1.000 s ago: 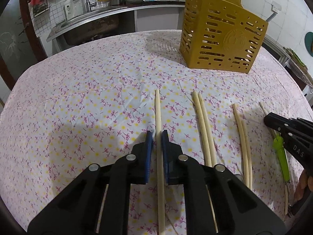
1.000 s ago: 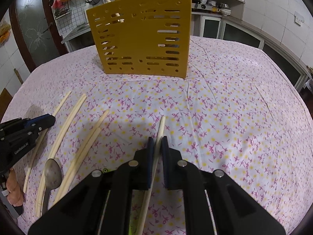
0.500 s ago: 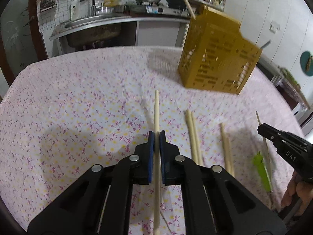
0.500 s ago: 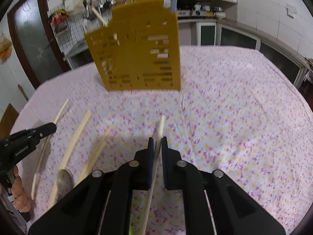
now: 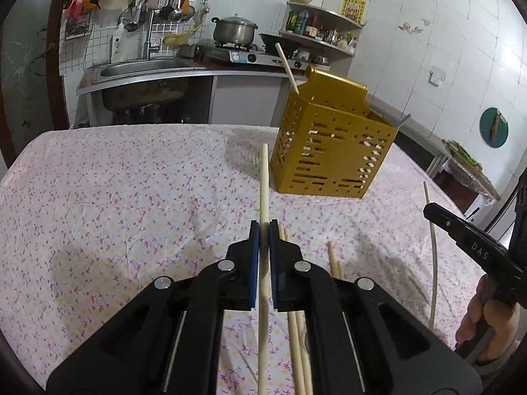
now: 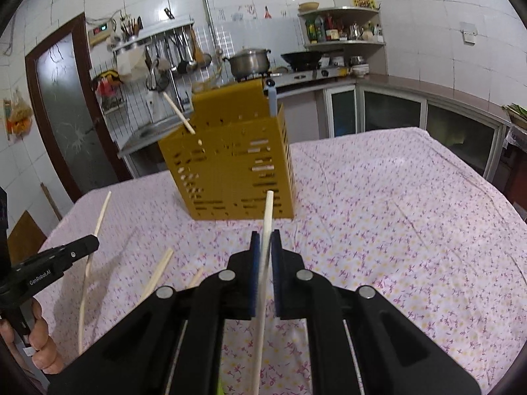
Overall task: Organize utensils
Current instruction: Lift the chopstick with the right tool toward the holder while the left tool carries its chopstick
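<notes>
Clamping one chopstick each: left gripper (image 5: 264,227) pinches a chopstick (image 5: 264,181), right gripper (image 6: 265,237) pinches another chopstick (image 6: 267,210); gold slotted utensil holder (image 5: 332,151) ahead, spare chopsticks (image 5: 336,260) lie on the tablecloth (image 5: 131,197) beside.

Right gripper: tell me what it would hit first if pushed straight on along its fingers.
Probably the gold utensil holder: the right gripper, shut on a chopstick, points at its lower front wall. The chopstick tip would likely touch first, though depth is unclear.

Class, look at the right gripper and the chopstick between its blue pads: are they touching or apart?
Touching. The right wrist view shows the right gripper with its blue pads pressed on both sides of the chopstick, held clear of the tablecloth.
</notes>
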A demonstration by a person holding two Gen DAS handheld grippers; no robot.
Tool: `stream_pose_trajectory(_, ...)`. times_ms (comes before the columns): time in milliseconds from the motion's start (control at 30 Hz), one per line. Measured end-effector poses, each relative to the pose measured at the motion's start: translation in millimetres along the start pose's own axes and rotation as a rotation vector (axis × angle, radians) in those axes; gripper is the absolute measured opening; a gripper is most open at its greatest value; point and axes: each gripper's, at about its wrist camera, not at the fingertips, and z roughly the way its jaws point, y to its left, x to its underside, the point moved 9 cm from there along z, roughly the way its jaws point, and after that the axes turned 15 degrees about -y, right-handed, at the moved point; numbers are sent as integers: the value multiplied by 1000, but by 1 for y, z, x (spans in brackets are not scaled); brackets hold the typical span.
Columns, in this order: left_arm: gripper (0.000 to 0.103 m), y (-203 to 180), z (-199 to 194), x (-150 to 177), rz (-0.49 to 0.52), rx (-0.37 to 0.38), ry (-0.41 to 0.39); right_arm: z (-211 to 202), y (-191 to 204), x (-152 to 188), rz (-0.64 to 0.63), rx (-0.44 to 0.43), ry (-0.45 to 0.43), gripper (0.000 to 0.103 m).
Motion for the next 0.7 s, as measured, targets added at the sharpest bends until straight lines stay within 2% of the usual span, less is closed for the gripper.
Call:
stream_pose_trajectory(233,4,2,-3,-2,-12,7,-11,-8,2,-7,-5,-11,-42,7)
stream_pose_trajectory(467,5,2,-7,-6,-6,6,-9,-7,-1,-6,10,-16,-38,7)
stream_pose_trajectory(700,4,-12,-17,-36,34,13,-67,-23,7,-40,-40,-18,-119,4)
